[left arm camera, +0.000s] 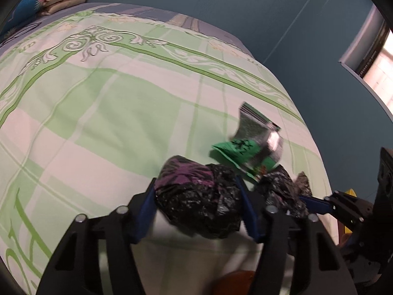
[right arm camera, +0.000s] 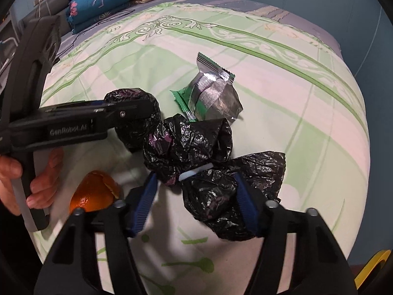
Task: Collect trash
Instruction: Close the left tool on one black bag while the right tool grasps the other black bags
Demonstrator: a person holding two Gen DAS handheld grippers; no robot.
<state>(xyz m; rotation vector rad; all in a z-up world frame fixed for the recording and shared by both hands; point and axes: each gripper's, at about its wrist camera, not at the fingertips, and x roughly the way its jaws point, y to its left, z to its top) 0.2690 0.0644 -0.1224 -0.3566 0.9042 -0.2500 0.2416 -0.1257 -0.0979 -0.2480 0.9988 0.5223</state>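
Note:
A crumpled black plastic bag [right arm camera: 191, 142] lies in lumps on the green-and-white bedsheet [right arm camera: 282, 113]. My left gripper [left arm camera: 197, 201] is shut on the bag's left lump [left arm camera: 196, 196], with both blue pads pressed against it. From the right wrist view, that left gripper [right arm camera: 145, 108] reaches in from the left. My right gripper [right arm camera: 196, 191] straddles the right lump [right arm camera: 216, 196]. Its right pad touches the plastic, and a strip of sheet shows beside the left pad. A green and silver snack wrapper [right arm camera: 211, 93] lies just beyond the bag.
An orange peel [right arm camera: 93, 194] rests on the sheet near a hand [right arm camera: 39, 184] holding the left gripper. Folded blankets [right arm camera: 103, 2] are stacked at the bed's far end. The bed edge drops off on the right toward a blue wall [left arm camera: 307, 36]. A yellow object [right arm camera: 373, 265] sits low right.

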